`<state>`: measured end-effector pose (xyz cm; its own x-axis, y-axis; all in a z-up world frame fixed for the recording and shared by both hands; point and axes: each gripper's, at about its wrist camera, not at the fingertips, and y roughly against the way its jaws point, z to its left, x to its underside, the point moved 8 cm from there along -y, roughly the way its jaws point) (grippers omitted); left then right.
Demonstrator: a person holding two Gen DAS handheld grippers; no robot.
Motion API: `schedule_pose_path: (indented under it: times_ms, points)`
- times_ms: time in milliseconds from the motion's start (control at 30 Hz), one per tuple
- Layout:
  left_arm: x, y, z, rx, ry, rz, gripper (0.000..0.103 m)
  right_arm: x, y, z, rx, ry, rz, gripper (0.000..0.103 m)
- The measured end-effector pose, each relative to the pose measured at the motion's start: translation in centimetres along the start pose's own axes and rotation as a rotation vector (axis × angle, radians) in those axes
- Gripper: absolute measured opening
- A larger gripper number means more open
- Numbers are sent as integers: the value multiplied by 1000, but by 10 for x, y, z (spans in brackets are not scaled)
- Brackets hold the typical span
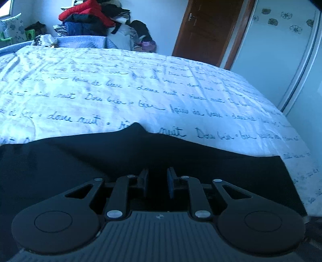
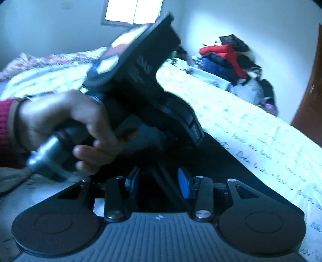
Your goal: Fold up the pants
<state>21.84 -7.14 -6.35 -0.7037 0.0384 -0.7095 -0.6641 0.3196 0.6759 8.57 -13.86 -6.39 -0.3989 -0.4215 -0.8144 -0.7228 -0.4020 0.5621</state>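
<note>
Black pants (image 1: 100, 159) lie spread on a bed with a white bedspread printed with blue script (image 1: 140, 84). In the left wrist view my left gripper (image 1: 157, 177) sits low over the pants with its jaws a narrow gap apart and nothing clearly between them. In the right wrist view my right gripper (image 2: 158, 181) is open over the black pants (image 2: 221, 161). The left gripper (image 2: 196, 134), held by a hand (image 2: 66, 121), points down at the pants just ahead of it.
A pile of clothes with a red jacket (image 1: 86, 18) stands beyond the bed's far side. A brown door (image 1: 207, 30) and a white wardrobe (image 1: 281, 50) stand to the right. A floral pillow (image 2: 40, 60) lies at the bed's head under a window (image 2: 132, 11).
</note>
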Motion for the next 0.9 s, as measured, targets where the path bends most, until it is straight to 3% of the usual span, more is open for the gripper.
schedule_pose_path:
  times_ms: [167, 333, 633, 900]
  points:
    - [-1, 4, 6, -36, 11, 6, 24, -8, 13, -33, 61, -112, -58, 41]
    - [2, 8, 2, -71, -26, 9, 29, 14, -10, -56, 160, -166, 37, 41]
    - [9, 12, -9, -133, -111, -13, 38, 31, -14, -49, 146, -159, 82, 41]
    - [19, 15, -15, -178, -186, -26, 40, 19, -8, -60, 174, -196, 42, 41]
